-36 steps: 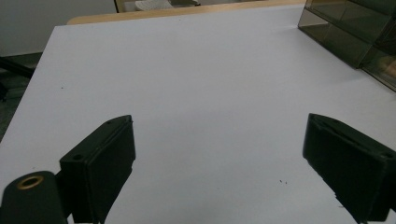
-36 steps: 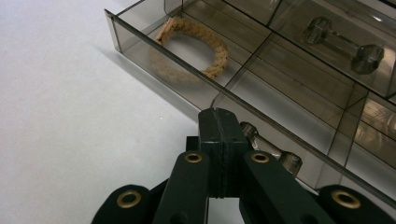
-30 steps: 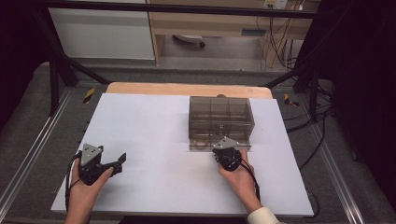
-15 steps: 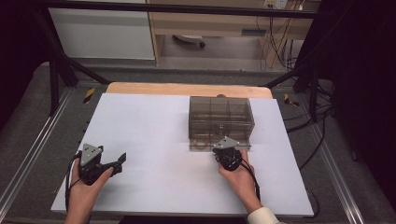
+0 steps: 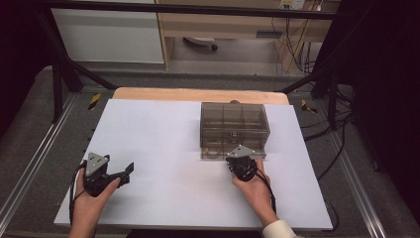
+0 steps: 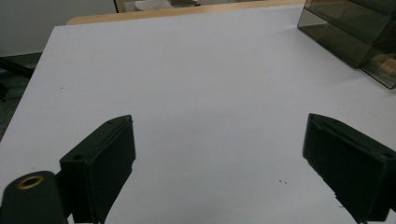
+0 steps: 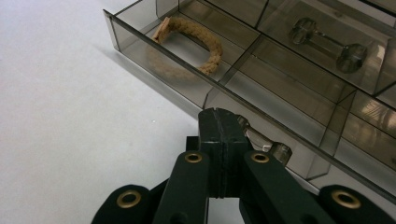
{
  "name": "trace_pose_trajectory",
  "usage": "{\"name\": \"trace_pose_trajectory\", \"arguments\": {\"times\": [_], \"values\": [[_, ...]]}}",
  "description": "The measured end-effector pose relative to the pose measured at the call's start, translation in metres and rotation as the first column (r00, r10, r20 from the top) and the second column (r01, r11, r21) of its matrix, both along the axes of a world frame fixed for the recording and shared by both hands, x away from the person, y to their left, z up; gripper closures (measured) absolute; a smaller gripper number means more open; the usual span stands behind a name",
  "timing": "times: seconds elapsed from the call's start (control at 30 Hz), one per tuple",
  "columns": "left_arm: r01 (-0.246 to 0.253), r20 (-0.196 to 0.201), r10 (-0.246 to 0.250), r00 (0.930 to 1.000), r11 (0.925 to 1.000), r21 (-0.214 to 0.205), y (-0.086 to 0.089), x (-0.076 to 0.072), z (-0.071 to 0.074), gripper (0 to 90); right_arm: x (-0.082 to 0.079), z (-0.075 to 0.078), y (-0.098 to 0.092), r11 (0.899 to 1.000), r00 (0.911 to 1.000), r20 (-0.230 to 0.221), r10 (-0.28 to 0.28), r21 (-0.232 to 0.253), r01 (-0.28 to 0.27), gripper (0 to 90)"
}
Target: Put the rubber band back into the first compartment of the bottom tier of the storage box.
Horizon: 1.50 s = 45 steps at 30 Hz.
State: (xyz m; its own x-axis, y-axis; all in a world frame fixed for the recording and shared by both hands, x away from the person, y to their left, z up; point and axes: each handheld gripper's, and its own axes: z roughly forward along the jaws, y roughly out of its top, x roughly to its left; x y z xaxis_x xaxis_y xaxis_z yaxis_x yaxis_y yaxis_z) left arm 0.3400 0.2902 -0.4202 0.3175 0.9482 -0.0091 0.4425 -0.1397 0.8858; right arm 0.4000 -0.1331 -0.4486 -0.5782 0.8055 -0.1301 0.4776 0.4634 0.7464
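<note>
Smoked translucent plastic drawer box (image 5: 234, 128), rectangular, with inner dividers, stood toward the far right of a matte white table (image 5: 163, 144). Its lowest drawer (image 7: 196, 88) was pulled out, and the right gripper (image 7: 218, 122), jaws pressed together, sat at its clear handle (image 7: 268, 147). The right gripper view showed a coarse tan rope ring (image 7: 191, 39) in the drawer's end compartment. Left gripper (image 5: 128, 172), jaws wide apart, lay well left of the box.
</note>
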Motion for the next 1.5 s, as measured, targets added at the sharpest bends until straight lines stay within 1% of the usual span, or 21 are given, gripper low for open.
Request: {"name": "trace_pose_trajectory", "arguments": {"times": [0.63, 0.87, 1.1, 1.37, 1.5], "values": [[0.000, 0.000, 0.000, 1.0000, 1.0000, -0.001, -0.0002, 0.0001, -0.0001, 8.9, 0.0009, 0.0001, -0.0021, 1.000, 1.0000, -0.001, -0.007, 0.022, 0.007, 90.0], [0.000, -0.001, 0.000, 1.0000, 1.0000, 0.000, -0.0001, 0.0001, -0.0001, 8.9, 0.0013, 0.0000, -0.0030, 1.000, 0.9999, 0.007, -0.010, 0.026, 0.010, 90.0], [0.000, 0.000, 0.000, 1.0000, 1.0000, -0.001, -0.0002, 0.0001, -0.0002, 8.9, 0.0015, 0.0001, -0.0041, 0.999, 0.9999, 0.010, -0.014, 0.038, 0.014, 90.0], [0.000, -0.001, 0.000, 1.0000, 1.0000, -0.001, -0.0001, 0.0001, -0.0001, 8.9, 0.0045, 0.0000, -0.0061, 0.998, 0.9996, 0.014, -0.026, 0.064, 0.025, 90.0], [-0.001, -0.001, 0.001, 1.0000, 1.0000, -0.002, 0.0001, 0.0002, -0.0003, 8.9, 0.0061, -0.0005, -0.0072, 0.997, 0.9995, 0.016, -0.029, 0.066, 0.028, 90.0]]}}
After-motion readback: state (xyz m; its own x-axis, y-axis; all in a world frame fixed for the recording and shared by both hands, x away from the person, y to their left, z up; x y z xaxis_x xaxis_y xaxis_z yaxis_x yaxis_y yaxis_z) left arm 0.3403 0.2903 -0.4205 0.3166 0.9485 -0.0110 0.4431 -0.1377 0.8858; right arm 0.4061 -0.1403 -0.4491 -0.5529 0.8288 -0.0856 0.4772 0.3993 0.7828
